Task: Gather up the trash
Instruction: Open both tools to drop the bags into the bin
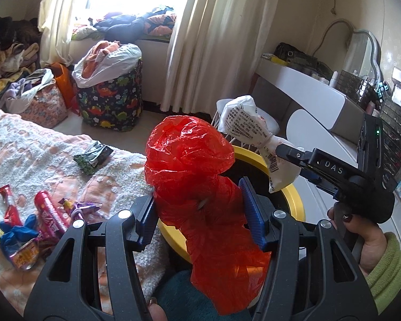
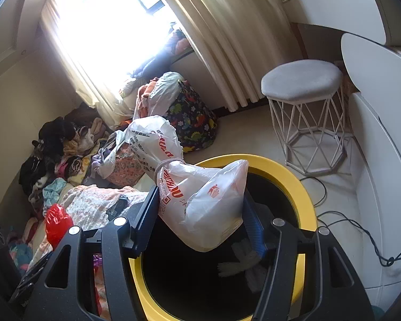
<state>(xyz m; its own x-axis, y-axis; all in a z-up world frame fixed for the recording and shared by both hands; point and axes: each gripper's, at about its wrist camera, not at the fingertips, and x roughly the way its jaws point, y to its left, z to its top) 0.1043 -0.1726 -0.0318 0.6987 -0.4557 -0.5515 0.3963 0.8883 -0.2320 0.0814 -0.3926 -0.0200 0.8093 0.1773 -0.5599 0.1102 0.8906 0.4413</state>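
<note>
My left gripper (image 1: 200, 208) is shut on a crumpled red plastic bag (image 1: 189, 155) and holds it over the near rim of a yellow-rimmed black bin (image 1: 294, 195). My right gripper (image 2: 197, 214) is shut on a tied white plastic bag with red print (image 2: 200, 200) and holds it above the bin's opening (image 2: 302, 187). In the left wrist view the right gripper (image 1: 288, 157) and the white bag (image 1: 248, 125) hang over the bin's far rim. The red bag also shows in the right wrist view (image 2: 57, 220). Something white (image 2: 240, 264) lies inside the bin.
Snack wrappers (image 1: 48, 216) and a dark green packet (image 1: 93, 156) lie on the blanket-covered bed (image 1: 40, 144) at left. A dinosaur-print hamper (image 1: 111, 104) and clothes bags stand by the curtain. A white wire stool (image 2: 304, 117), a white dressing table (image 1: 302, 91) and floor cables (image 2: 361, 230) are at right.
</note>
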